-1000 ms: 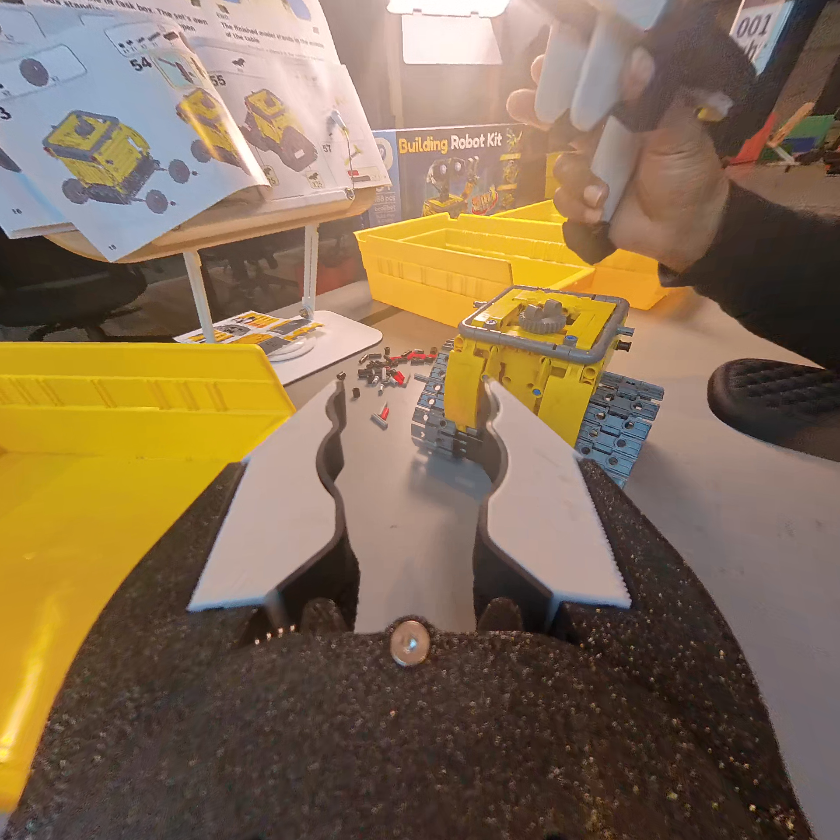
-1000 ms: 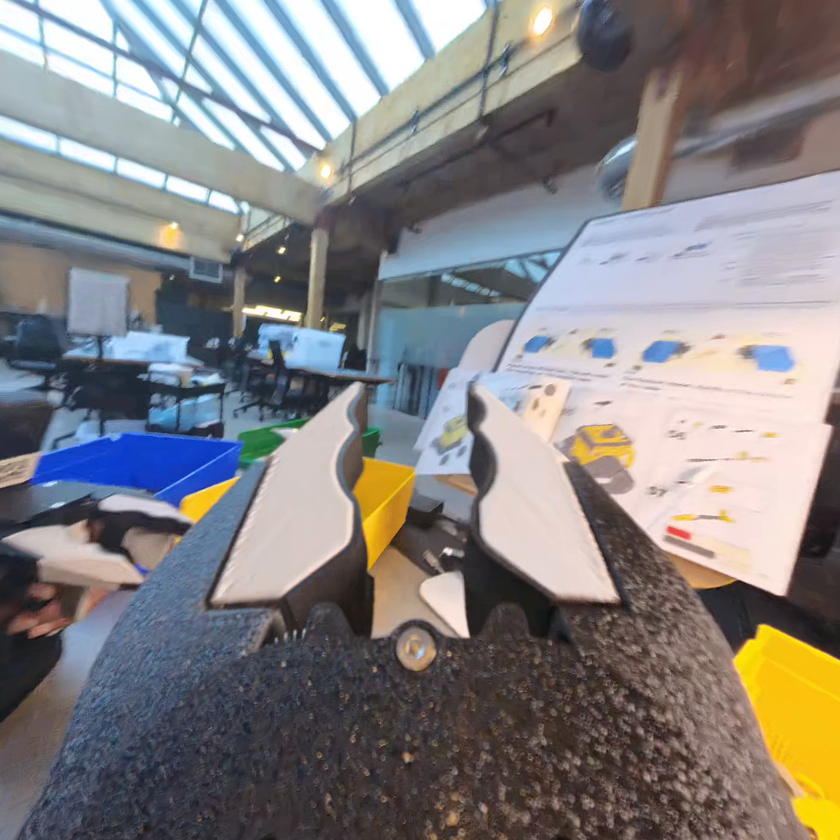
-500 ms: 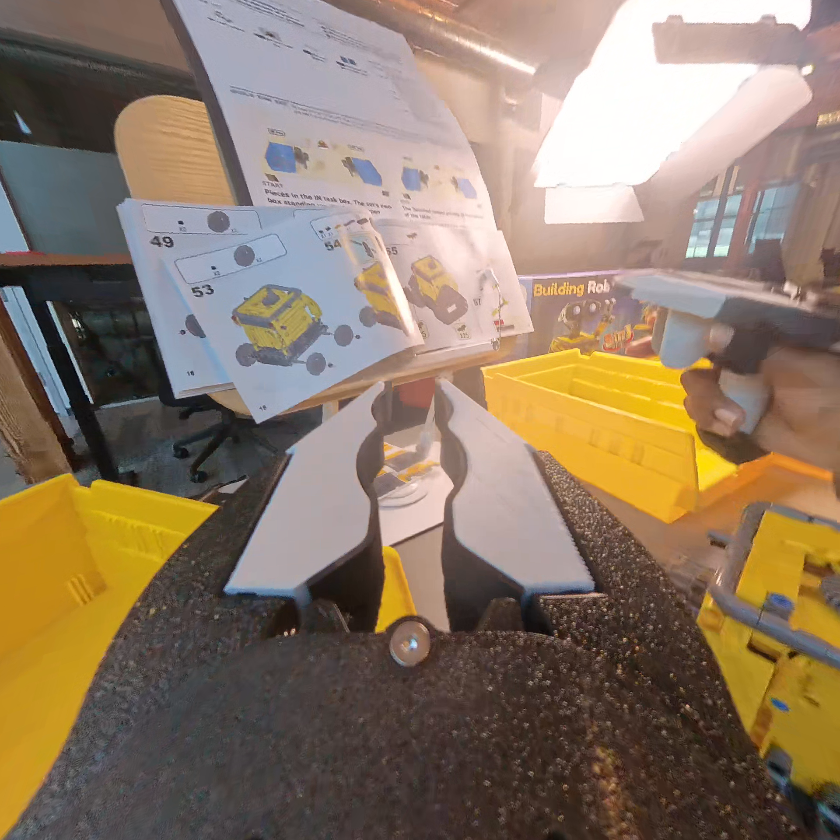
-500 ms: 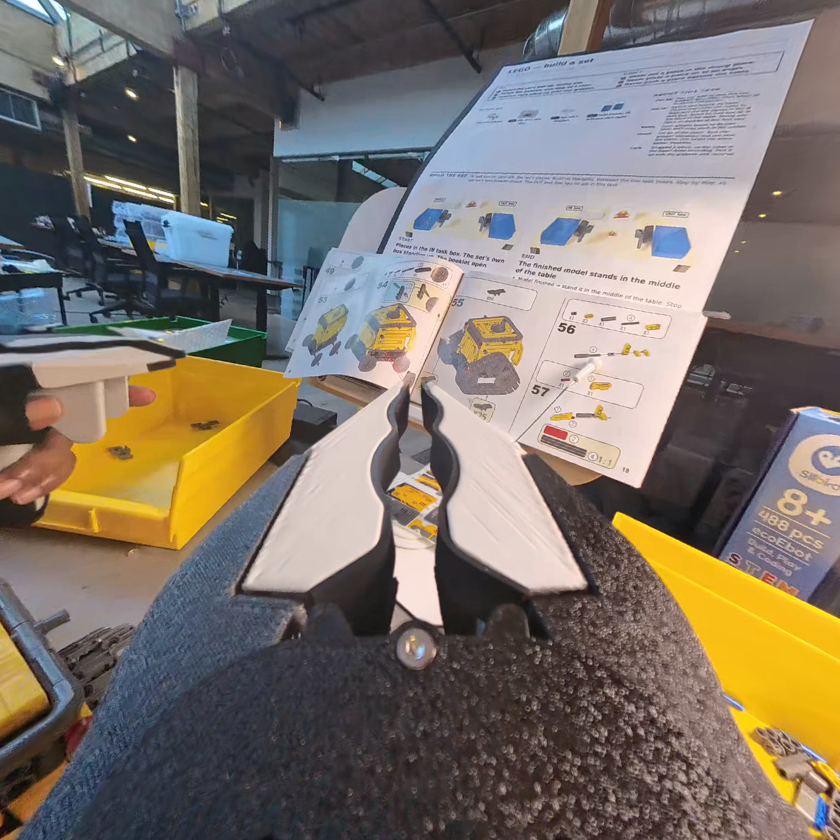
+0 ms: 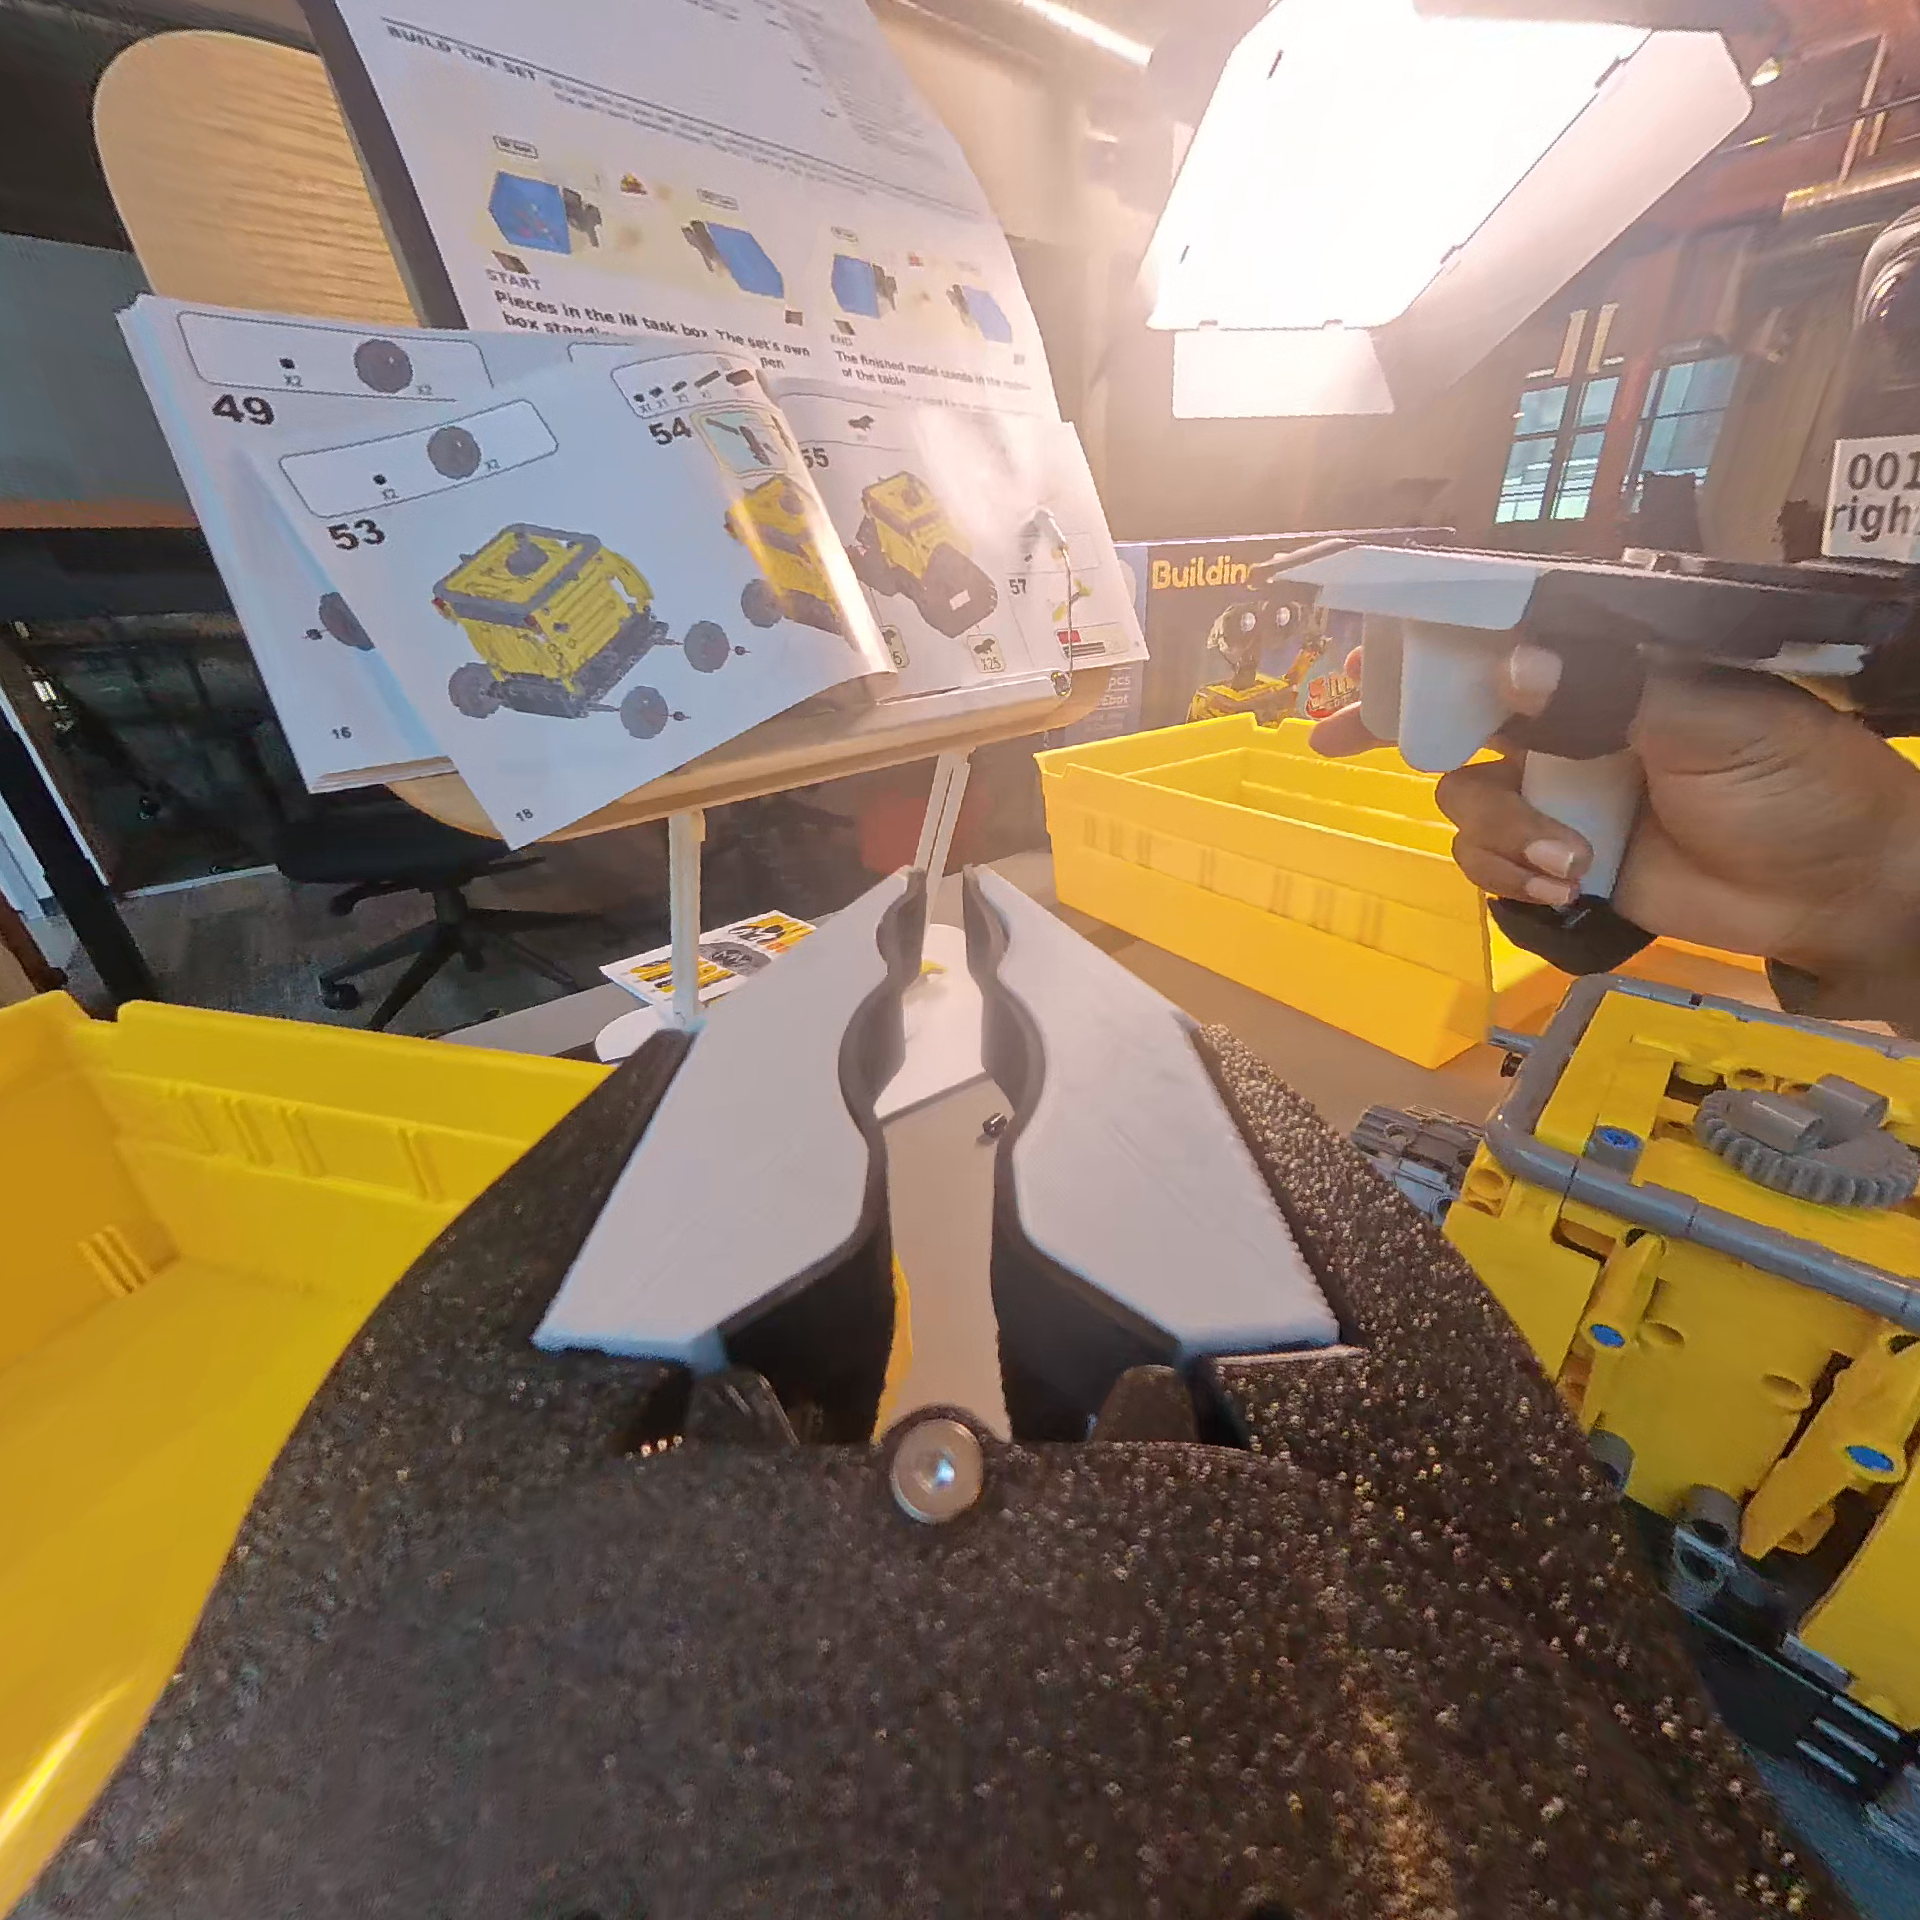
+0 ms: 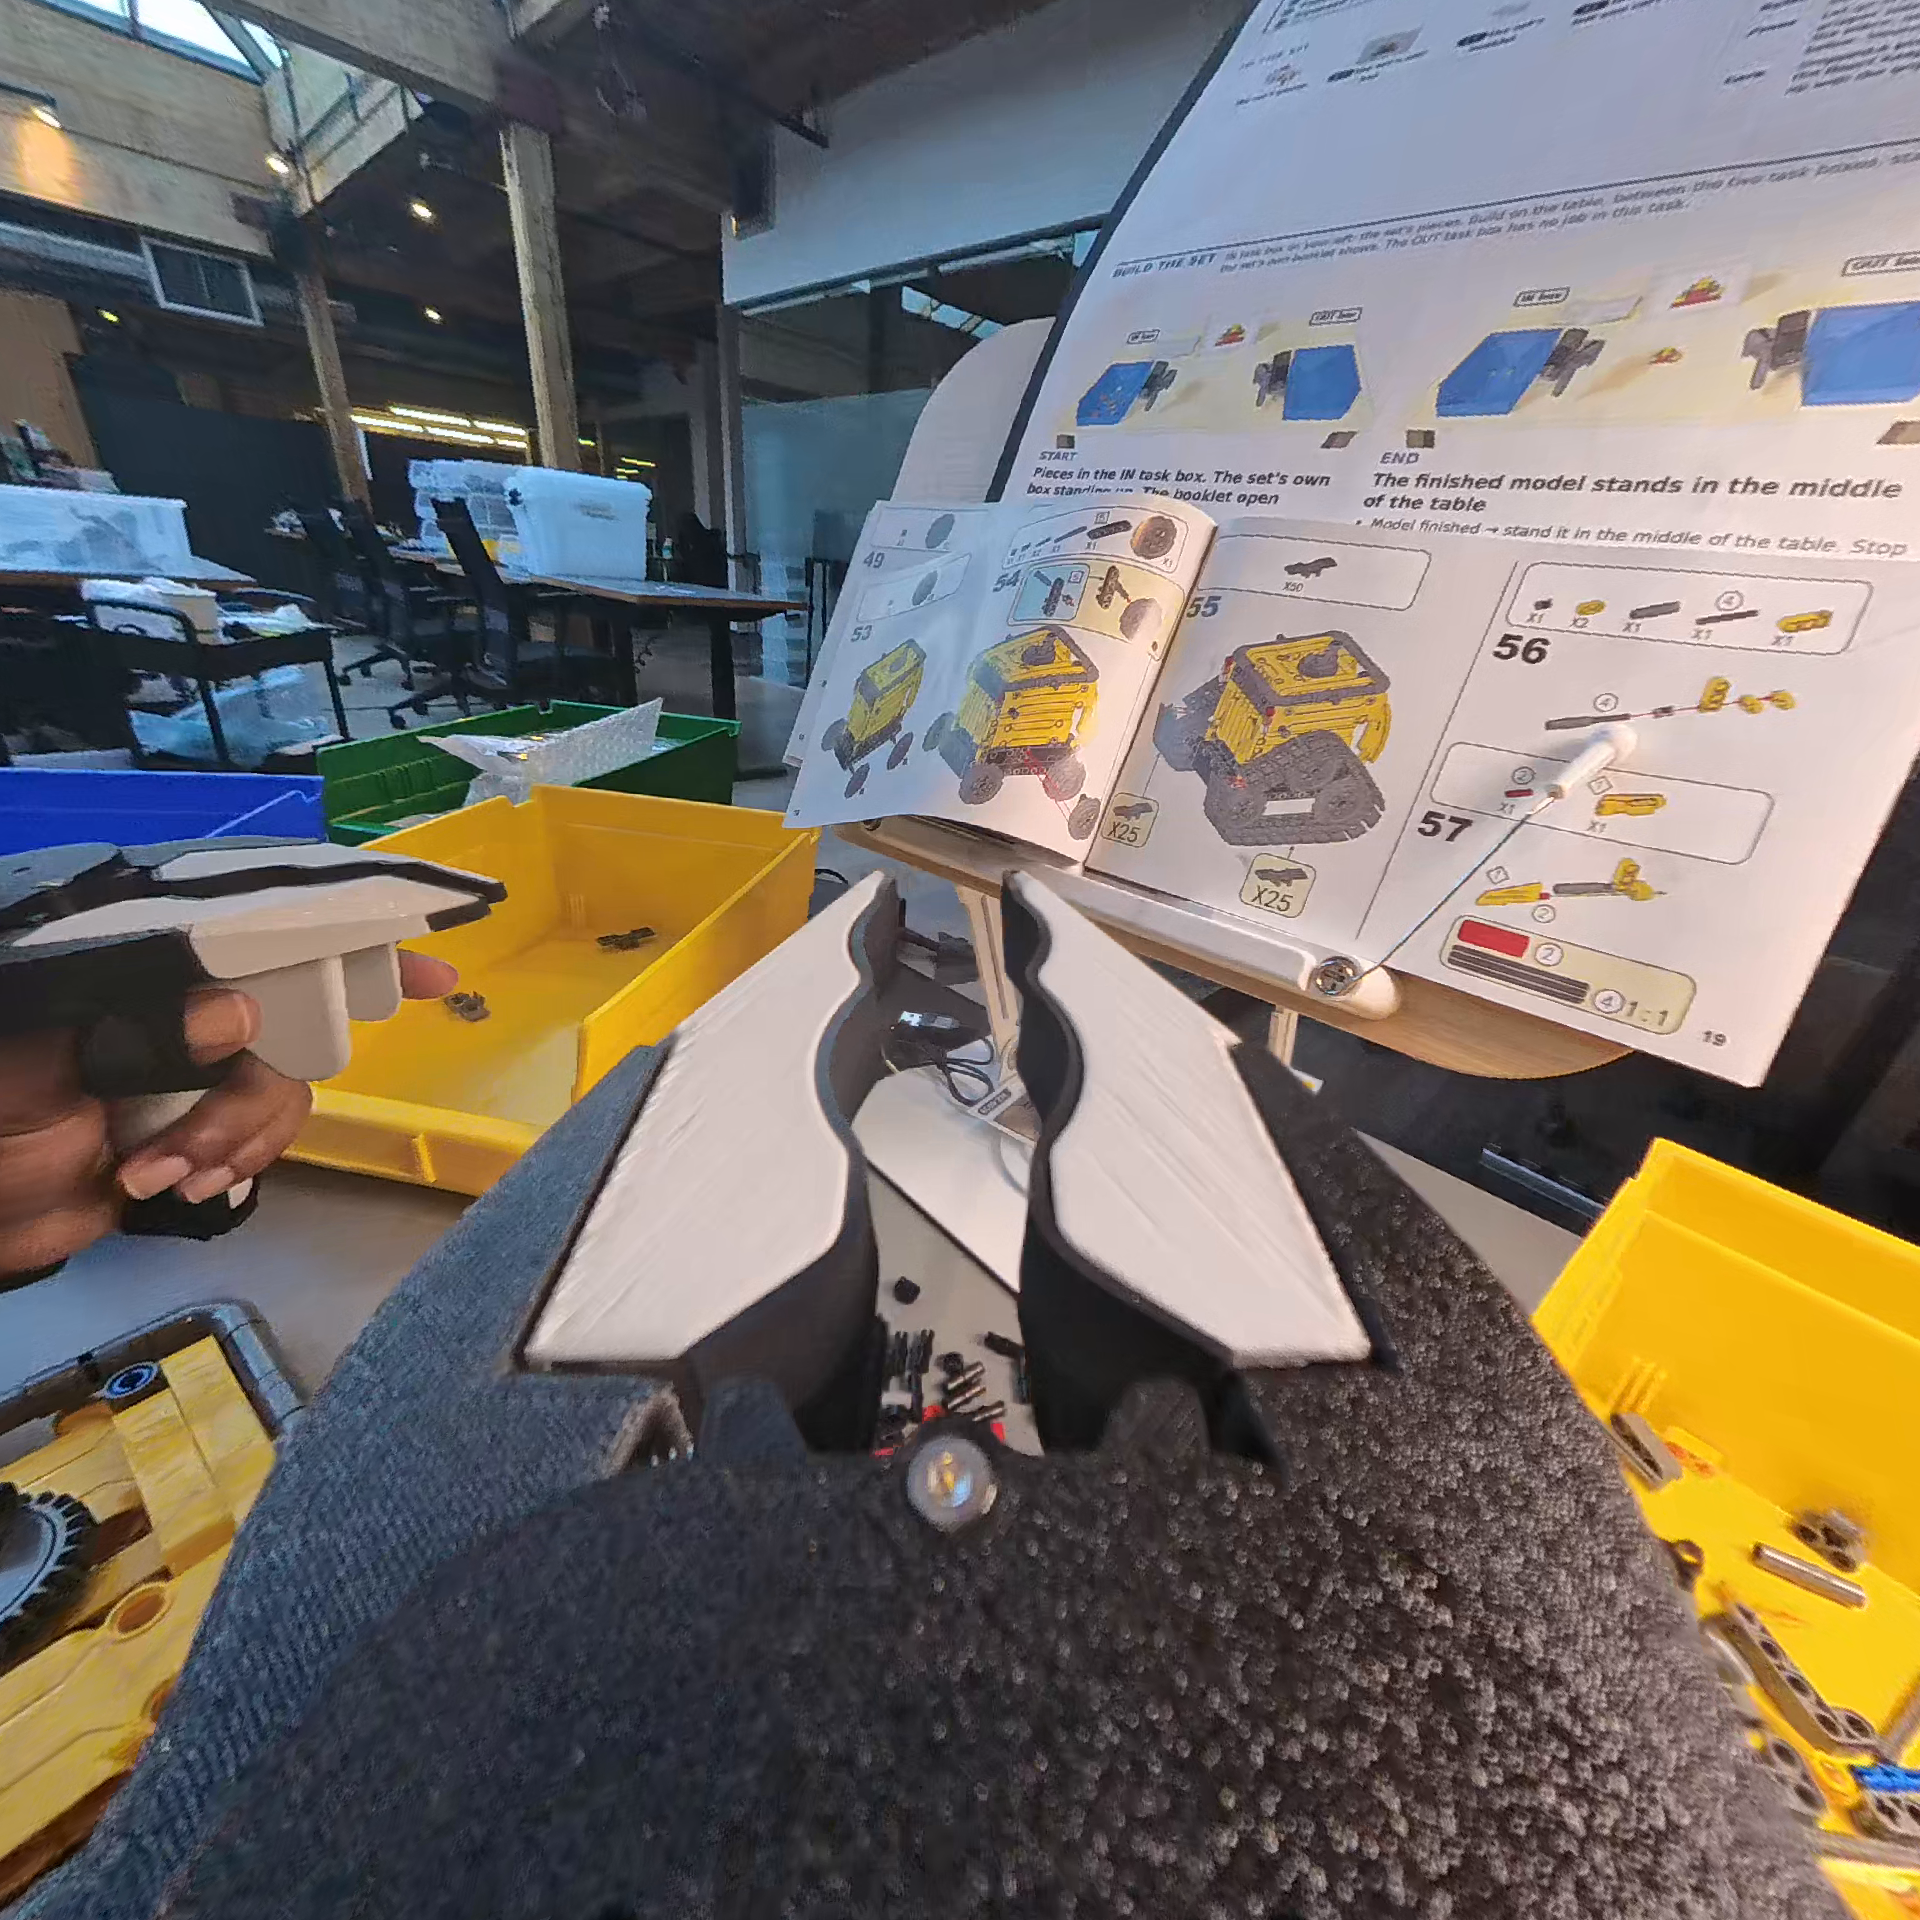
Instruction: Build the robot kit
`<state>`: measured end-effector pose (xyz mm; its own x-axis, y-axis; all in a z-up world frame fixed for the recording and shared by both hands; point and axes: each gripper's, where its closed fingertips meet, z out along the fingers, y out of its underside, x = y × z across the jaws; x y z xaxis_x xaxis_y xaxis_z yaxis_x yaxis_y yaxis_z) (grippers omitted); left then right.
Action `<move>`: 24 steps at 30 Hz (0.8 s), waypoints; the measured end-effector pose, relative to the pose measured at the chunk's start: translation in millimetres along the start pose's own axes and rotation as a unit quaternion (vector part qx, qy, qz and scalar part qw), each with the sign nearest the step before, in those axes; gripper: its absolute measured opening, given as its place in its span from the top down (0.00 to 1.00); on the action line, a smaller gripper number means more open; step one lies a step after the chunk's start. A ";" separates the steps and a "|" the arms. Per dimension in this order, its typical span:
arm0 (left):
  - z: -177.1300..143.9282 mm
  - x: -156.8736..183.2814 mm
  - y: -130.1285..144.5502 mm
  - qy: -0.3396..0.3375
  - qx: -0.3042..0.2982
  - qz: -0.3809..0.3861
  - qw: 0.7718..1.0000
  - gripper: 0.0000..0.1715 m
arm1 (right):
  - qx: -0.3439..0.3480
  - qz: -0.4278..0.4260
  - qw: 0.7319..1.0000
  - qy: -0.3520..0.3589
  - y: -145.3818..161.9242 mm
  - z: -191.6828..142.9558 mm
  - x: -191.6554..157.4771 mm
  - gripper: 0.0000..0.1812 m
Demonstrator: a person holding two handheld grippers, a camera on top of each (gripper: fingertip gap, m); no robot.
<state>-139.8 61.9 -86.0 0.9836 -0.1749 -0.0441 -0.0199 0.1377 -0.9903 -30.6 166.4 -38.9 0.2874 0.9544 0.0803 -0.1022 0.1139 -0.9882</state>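
Left gripper (image 5: pixel 940 891): fingers nearly closed, a narrow gap between the tips, nothing held. It hovers above the table (image 5: pixel 1278 1039), pointing at the open instruction booklet (image 5: pixel 582 561) on its stand.

Right gripper (image 6: pixel 943 896): fingers slightly apart, nothing held, raised above small loose dark parts (image 6: pixel 940 1371) on the table.

The yellow brick vehicle model (image 5: pixel 1704 1226) stands on the table, near right of the left gripper. Yellow bins (image 5: pixel 1247 831) sit at both sides.
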 end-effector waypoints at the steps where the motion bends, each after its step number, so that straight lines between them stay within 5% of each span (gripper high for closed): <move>1: 0.0 -1.2 1.2 -0.001 -0.003 0.000 1.000 0.96 | -0.004 -0.001 1.000 -0.006 -0.2 -0.3 -2.4 0.89; 10: 7.6 22.9 10.6 0.086 -0.041 -0.024 0.995 0.75 | -0.048 -0.073 0.990 -0.111 -39.3 -17.4 -48.4 0.86; 15: 2.3 49.4 5.8 0.167 -0.047 -0.042 0.984 0.70 | -0.088 -0.116 0.969 -0.201 -40.5 -36.1 -82.2 0.73; 19: -21.6 99.8 3.6 0.345 -0.103 -0.101 0.927 0.55 | -0.212 -0.100 0.907 -0.349 1.5 -73.1 -122.2 0.58; 24: -42.6 133.4 32.7 0.406 -0.199 -0.059 0.890 0.39 | -0.376 -0.070 0.833 -0.398 58.7 -106.2 -135.2 0.39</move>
<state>-16.9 1.5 -130.0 0.5325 -0.8343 0.1428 -0.1451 -0.2561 -0.9557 25.6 14.7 -121.6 -0.5081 0.8607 -0.0332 0.5919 0.3209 -0.7394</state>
